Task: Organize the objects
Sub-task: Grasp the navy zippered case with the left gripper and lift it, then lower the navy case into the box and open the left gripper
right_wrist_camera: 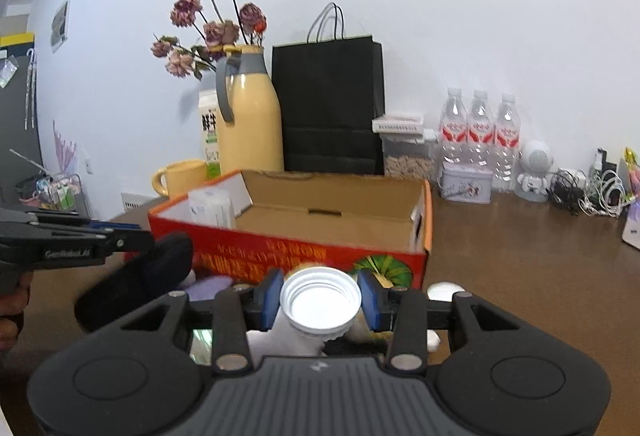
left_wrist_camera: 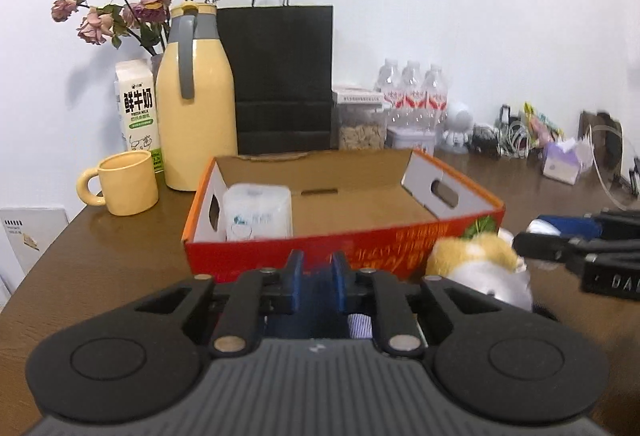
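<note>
My left claw [left_wrist_camera: 317,272] was nearly closed, its pads pinching a dark cloth [right_wrist_camera: 136,276] that hung low in the frame. My right claw [right_wrist_camera: 320,296] gripped a white bottle [right_wrist_camera: 320,306] by its open neck, mouth towards the camera, at bottom centre of its view.

The cloth seemed held only by a fold, so it could slip out, or drag on the front wall of the box [left_wrist_camera: 240,256] just beyond it. The bottle could swivel between the pads, being pinched only at the neck. Both claws were near each other before the box, so they could knock together, or bump the plush [left_wrist_camera: 480,260] lying against the box at lower right.

I counted one box with one tissue pack [left_wrist_camera: 258,212] in its left end, one plush, one mug [left_wrist_camera: 128,182], one flask [left_wrist_camera: 196,96], one milk carton [left_wrist_camera: 136,108], one black bag [left_wrist_camera: 280,76] and three water bottles [left_wrist_camera: 412,92].
</note>
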The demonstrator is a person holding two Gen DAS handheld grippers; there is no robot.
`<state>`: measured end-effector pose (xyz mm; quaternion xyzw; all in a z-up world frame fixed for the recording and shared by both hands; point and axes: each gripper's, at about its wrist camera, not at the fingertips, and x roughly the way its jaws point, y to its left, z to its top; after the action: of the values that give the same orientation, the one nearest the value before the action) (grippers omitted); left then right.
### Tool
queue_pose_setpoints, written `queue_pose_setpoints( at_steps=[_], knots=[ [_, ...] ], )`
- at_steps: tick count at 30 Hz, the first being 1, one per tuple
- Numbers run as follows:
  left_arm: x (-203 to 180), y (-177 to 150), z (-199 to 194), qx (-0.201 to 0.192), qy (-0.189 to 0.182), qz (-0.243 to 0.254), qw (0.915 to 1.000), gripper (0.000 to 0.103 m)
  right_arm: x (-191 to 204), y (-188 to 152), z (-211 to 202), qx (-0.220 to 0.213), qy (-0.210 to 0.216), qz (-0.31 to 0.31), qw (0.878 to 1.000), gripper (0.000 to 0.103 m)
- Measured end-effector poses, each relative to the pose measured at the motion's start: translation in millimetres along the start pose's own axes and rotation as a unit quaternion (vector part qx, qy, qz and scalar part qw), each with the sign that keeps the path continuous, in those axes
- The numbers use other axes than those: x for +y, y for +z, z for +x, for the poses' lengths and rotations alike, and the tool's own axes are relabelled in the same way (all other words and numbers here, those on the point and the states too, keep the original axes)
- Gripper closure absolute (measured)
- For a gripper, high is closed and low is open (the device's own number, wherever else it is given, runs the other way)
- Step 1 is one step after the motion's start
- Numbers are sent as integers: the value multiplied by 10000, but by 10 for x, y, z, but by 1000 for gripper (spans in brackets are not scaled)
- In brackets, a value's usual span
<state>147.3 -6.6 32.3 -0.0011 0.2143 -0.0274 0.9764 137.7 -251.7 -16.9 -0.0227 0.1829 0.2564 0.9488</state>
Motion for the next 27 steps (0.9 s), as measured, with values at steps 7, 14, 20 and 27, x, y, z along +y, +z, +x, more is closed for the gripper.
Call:
queue_pose_setpoints(
  at_steps=[7, 14, 20, 27],
  knots=[
    [135, -138, 146, 582, -118, -208, 9980, 33, 43, -8, 76, 35, 135, 49, 9999, 64],
    [52, -321, 379, 1319, -149, -129, 9911, 15, 5, -73, 86, 105, 87, 152, 9998, 64],
    [20, -347, 317, 1215, -165, -194, 9923, 37, -25, -83, 53, 79, 78, 163, 9998, 64],
    [-37, 10, -47, 288, -178, -148, 9993, 37, -42, 27, 39, -100, 86, 75, 9999, 64]
  ],
)
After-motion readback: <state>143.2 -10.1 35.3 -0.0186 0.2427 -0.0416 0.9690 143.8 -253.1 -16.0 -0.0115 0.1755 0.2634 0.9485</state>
